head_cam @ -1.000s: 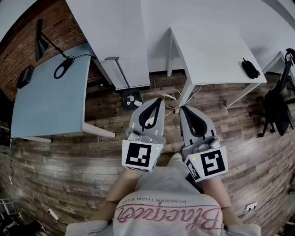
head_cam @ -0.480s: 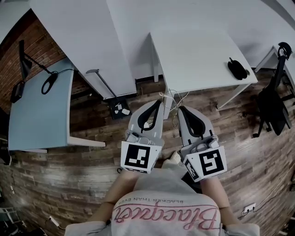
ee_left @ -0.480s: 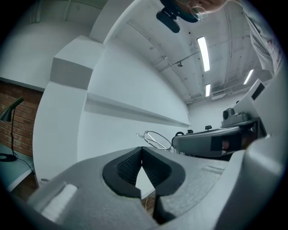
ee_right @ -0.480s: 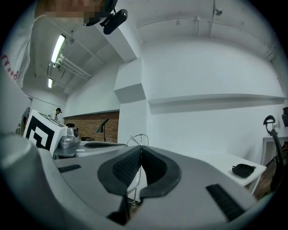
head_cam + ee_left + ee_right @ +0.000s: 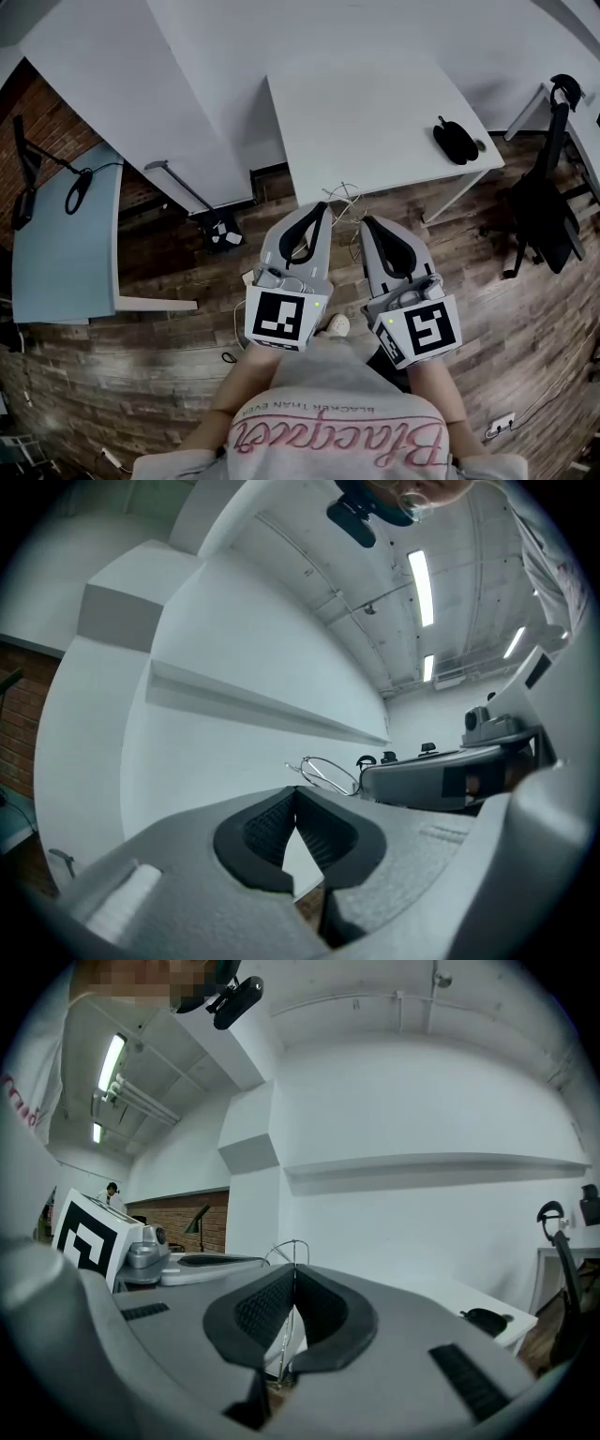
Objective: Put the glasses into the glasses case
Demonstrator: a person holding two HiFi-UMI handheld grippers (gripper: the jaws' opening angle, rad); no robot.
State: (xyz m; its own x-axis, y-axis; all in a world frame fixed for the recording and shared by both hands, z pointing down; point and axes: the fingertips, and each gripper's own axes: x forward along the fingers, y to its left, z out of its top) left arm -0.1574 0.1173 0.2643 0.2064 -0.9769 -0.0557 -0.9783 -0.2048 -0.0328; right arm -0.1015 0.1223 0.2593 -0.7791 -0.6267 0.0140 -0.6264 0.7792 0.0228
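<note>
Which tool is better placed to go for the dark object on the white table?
Right, probably. The dark object lies near the right end of the white table, on the right tool's side; the left tool is farther off. Both tools are shut.

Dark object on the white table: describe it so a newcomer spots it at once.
Find the white table in the upper middle of the head view. Near its right end lies a small dark object of two rounded lobes, the only dark thing on that white top; glasses or case, I cannot tell.
</note>
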